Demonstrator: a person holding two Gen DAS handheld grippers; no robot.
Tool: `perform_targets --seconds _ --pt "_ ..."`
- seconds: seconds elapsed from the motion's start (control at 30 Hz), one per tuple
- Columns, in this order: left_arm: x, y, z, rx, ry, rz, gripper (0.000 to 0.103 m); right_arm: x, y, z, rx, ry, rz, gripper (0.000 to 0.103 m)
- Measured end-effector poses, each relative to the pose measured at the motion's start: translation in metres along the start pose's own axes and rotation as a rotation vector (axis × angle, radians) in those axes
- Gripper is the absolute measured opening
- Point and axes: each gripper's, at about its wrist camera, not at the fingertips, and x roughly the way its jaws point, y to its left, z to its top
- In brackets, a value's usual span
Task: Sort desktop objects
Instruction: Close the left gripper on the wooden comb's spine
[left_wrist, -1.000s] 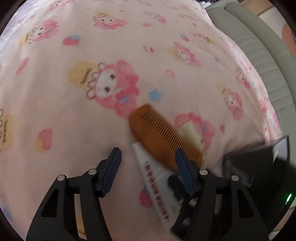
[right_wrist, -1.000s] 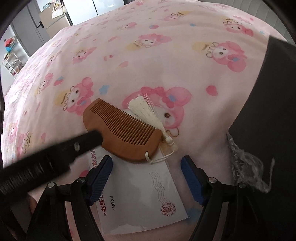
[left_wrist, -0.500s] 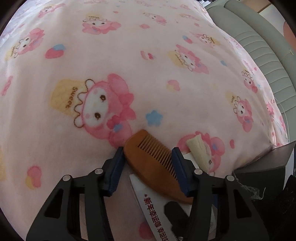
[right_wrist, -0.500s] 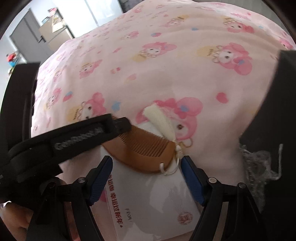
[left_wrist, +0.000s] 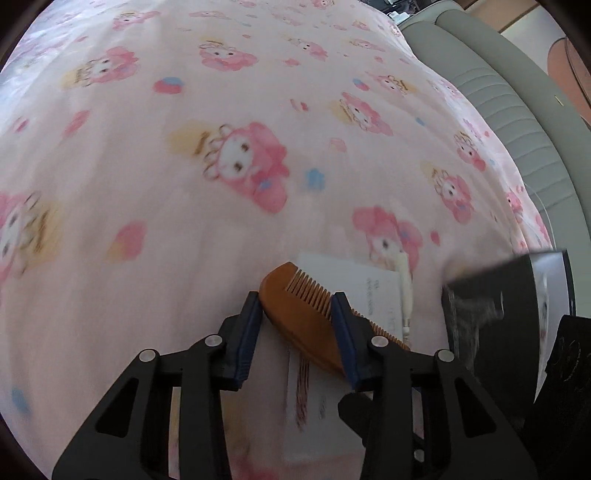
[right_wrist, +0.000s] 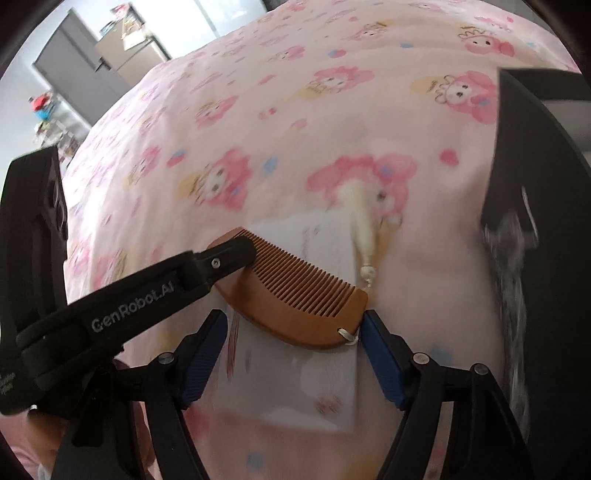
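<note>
A brown wooden comb (left_wrist: 303, 314) with a cream tassel (left_wrist: 404, 280) lies across a white envelope (left_wrist: 362, 280) on the pink cartoon blanket. My left gripper (left_wrist: 295, 299) is closing, its blue pads against both sides of the comb's rounded end. In the right wrist view the comb (right_wrist: 295, 295) sits just ahead of my right gripper (right_wrist: 293, 321). Its jaws are closing and straddle the envelope (right_wrist: 317, 376) without pressing on it. One left finger (right_wrist: 229, 254) crosses the comb's teeth. The tassel (right_wrist: 360, 225) trails onto the blanket.
A black box (left_wrist: 498, 314) with crinkled plastic stands to the right of the envelope, also the black box (right_wrist: 535, 184) in the right wrist view. A grey padded headboard (left_wrist: 517, 122) borders the blanket (left_wrist: 184, 221) at the far right. Grey cabinets (right_wrist: 92, 74) stand in the far room.
My left gripper came forward over the comb's rounded end and narrowed until its pads met it. The right gripper rose slightly and narrowed a little around the envelope.
</note>
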Motion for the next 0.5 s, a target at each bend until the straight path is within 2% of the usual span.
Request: perform_targets --seconds 0.23,0.3,0.43,0.5 --pt "-0.037 0.014 -0.045 -0.034 0.005 -0.019 0.039 -0.024 0.016 -0.036 -0.074 0.064 0.038 0.072" --pt "-0.038 0.015 -0.048 -0.043 0.013 -0.034 0.038 -0.028 0.018 -0.042 -0.108 0.056 0.020 0.072" --pt "-0.032 0.020 -0.057 -0.066 0.038 0.004 0.040 -0.028 0.012 -0.037 -0.121 0.006 -0.060 0.072" --pt "-0.028 0.022 -0.062 -0.086 0.046 0.004 0.041 -0.023 0.005 -0.034 -0.110 0.019 -0.075 0.072"
